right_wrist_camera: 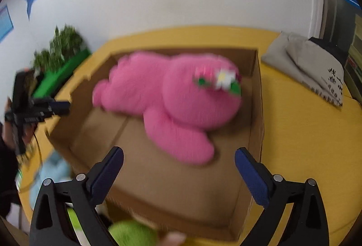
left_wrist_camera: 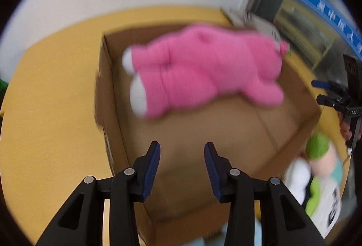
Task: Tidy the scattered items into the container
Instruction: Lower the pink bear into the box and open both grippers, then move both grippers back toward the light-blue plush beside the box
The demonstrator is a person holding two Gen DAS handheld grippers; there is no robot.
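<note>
A pink plush toy (left_wrist_camera: 203,69) with white feet and a flower on its head lies inside an open cardboard box (left_wrist_camera: 110,96) on the yellow table; it also shows in the right wrist view (right_wrist_camera: 172,98), blurred, in the same box (right_wrist_camera: 255,123). My left gripper (left_wrist_camera: 182,169) is open and empty above the box's near end. My right gripper (right_wrist_camera: 178,175) is open wide and empty above the box's near edge. A doll with green hair (left_wrist_camera: 316,146) lies outside the box on the right, and shows at the bottom of the right wrist view (right_wrist_camera: 133,234).
A grey cloth bag (right_wrist_camera: 310,67) lies on the yellow table (right_wrist_camera: 305,144) to the right of the box. A green planter with foliage (right_wrist_camera: 58,69) stands at the table's left by the wall. A light blue soft item (right_wrist_camera: 52,173) lies left of the box.
</note>
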